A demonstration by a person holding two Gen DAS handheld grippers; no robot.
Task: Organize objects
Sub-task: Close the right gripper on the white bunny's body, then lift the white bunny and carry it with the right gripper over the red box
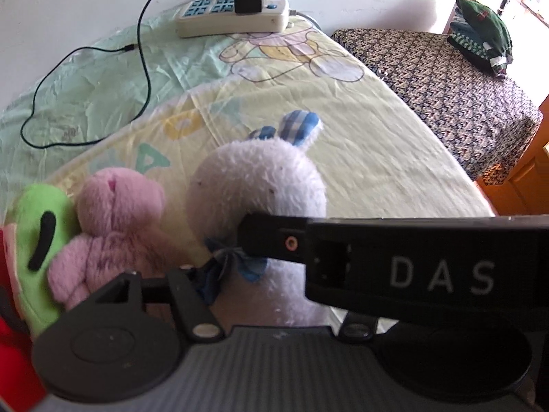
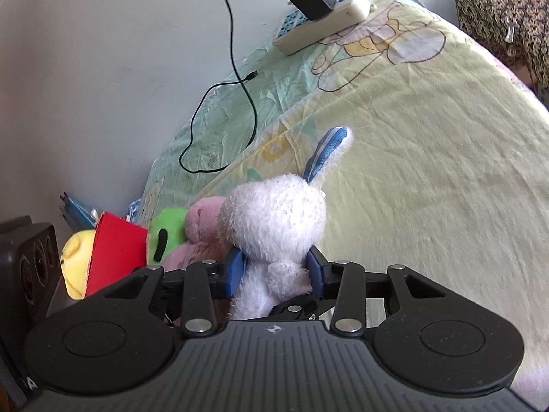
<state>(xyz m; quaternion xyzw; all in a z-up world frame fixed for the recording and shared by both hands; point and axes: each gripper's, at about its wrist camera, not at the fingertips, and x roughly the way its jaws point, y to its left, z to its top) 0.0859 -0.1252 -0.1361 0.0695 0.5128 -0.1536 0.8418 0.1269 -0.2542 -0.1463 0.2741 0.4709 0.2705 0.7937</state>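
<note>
A white plush bunny (image 1: 257, 185) with blue checked ears sits upright on the yellow bedsheet (image 1: 377, 144). My right gripper (image 2: 274, 271) is shut on the bunny (image 2: 274, 219), one blue pad (image 2: 235, 271) on each side of its body. In the left wrist view that gripper's black body (image 1: 411, 264) crosses from the right, its tip at the bunny's neck. My left gripper (image 1: 267, 292) stands open around the bunny's lower body. Its left finger (image 1: 200, 281) is beside the blue bow, and its right finger is hidden. A pink plush (image 1: 116, 213) and a green plush (image 1: 37, 240) lean together just left of the bunny.
A yellow plush (image 2: 75, 261) and a red box (image 2: 115, 254) lie left of the green plush (image 2: 168, 237), with a dark speaker (image 2: 31, 264) beyond them. A power strip (image 1: 233, 13) and a black cable (image 1: 144, 68) lie at the bed's far end. Folded clothes (image 1: 483, 34) rest on a patterned cover (image 1: 446, 96).
</note>
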